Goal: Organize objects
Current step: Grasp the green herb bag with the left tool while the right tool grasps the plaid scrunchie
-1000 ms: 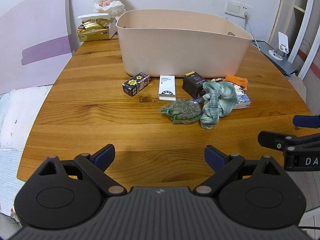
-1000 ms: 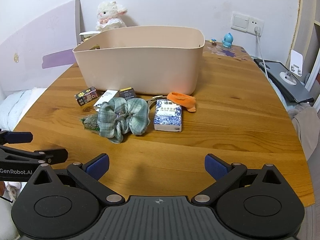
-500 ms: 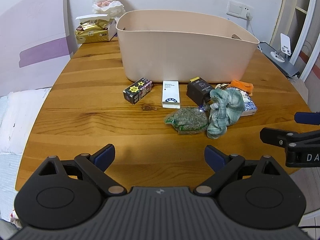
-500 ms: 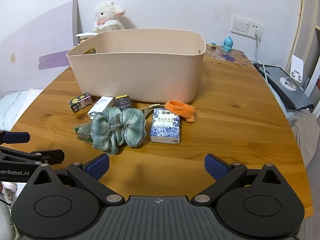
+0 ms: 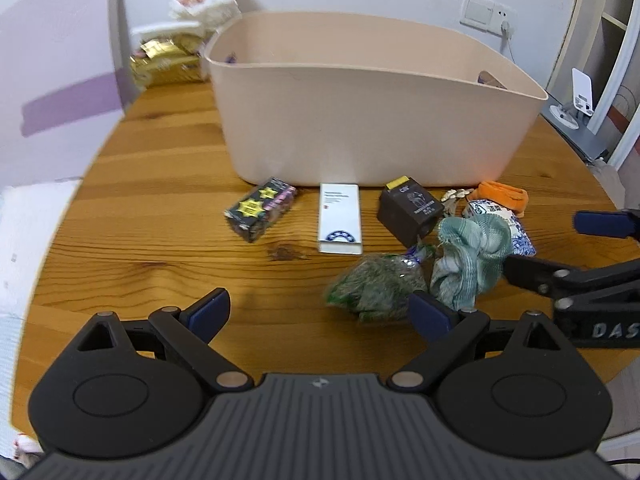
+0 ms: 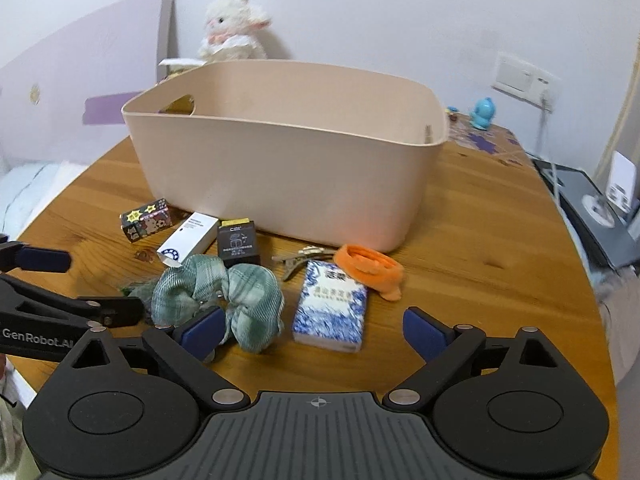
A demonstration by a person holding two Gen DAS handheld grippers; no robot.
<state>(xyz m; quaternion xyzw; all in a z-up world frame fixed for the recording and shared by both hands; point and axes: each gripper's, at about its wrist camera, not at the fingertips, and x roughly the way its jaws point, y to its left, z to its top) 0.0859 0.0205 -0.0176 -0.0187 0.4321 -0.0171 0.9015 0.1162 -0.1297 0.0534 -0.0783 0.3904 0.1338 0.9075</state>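
Clutter sits in a loose row on the wooden table (image 6: 480, 240), just in front of the beige bin (image 6: 288, 184). Bin looks empty from what shows of the inside; its near wall stands between the items and the interior.

Row, left to right in the right wrist view:
- black star-print box (image 6: 147, 220), lying flat
- white carton (image 6: 188, 238), angled, just beside it
- dark box with yellow tab (image 6: 237, 242), upright
- metal hair clip (image 6: 302, 258), close to the bin wall
- orange fabric piece (image 6: 370, 270), touching the blue-and-white tissue pack (image 6: 330, 306)

In front of the row: green plaid scrunchie (image 6: 218, 298), overlapping the dark box's base in view. Green speckled pouch (image 5: 378, 286) just left of the scrunchie, touching it; mostly hidden in the right view.

Right gripper (image 6: 314, 330): jaws wide, nothing between them. Left pad overlaps the scrunchie in view, contact unclear; tissue pack lies in line with the gap, ahead of it.
Left gripper (image 5: 320, 314): jaws wide, holding nothing. Right pad sits in front of the pouch edge; bare table ahead of the gap. The two grippers are close side by side, each visible in the other's camera.

Around: plush lamb (image 6: 234, 30) and gold packet (image 5: 166, 60) behind the bin, blue figurine (image 6: 482, 114) at the far right, wall socket (image 6: 526, 80), grey stand (image 6: 600, 208) off the table edge.
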